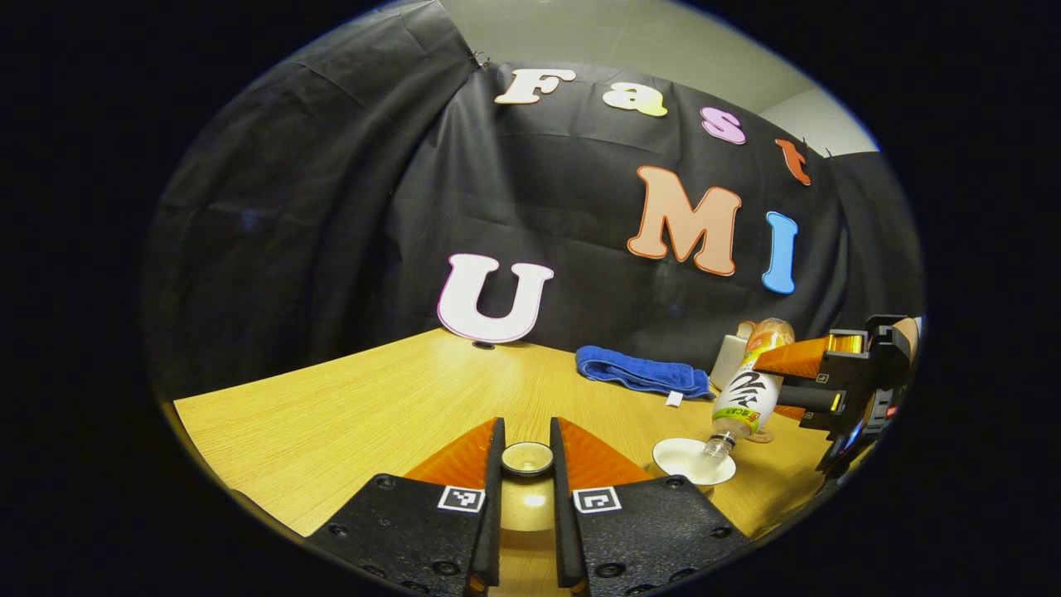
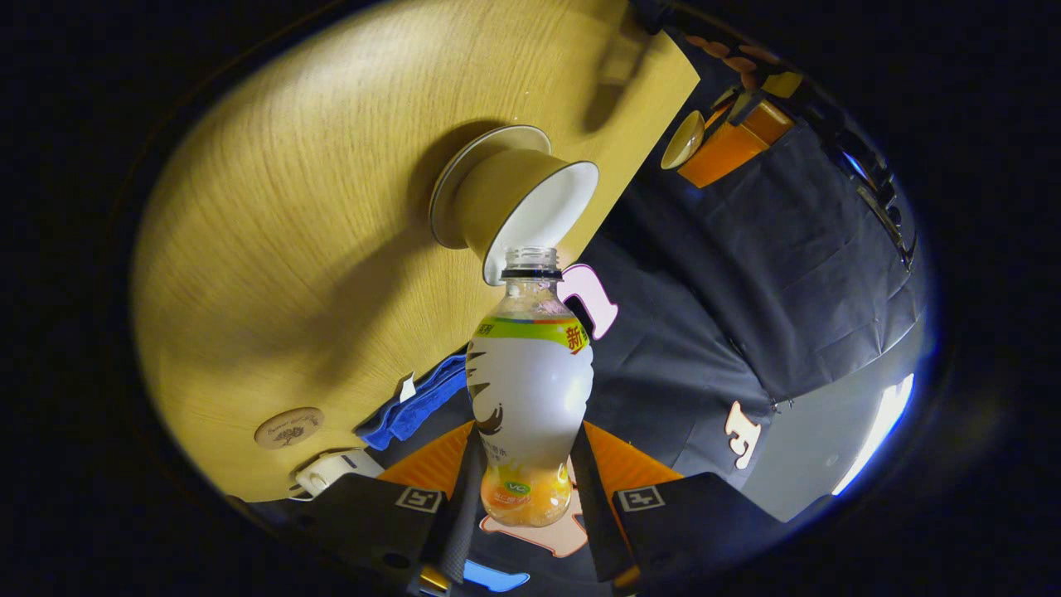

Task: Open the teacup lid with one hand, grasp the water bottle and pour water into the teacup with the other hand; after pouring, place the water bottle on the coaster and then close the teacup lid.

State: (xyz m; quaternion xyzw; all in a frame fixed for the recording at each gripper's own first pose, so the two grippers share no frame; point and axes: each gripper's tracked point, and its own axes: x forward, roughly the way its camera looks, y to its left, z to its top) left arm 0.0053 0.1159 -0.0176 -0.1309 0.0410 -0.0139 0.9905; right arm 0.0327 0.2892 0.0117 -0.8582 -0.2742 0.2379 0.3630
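While the left gripper (image 1: pixel 527 464) is holding the lid (image 1: pixel 527 458) clamped between its fingers, clear of the teacup (image 1: pixel 693 461), we are tipping the bottle (image 2: pixel 530 390) with the right gripper (image 2: pixel 530 489), whose fingers are pressing on both sides of the bottle body. The uncapped bottle mouth is sitting just over the cup's open rim. We are judging the lid-opening and bottle-grasping steps as done and the pouring step as under way; whether liquid is flowing, we cannot tell. We are still facing three steps: righting the bottle, setting it on the coaster (image 2: pixel 288 428) on the table (image 1: pixel 348 414), and refitting the lid.
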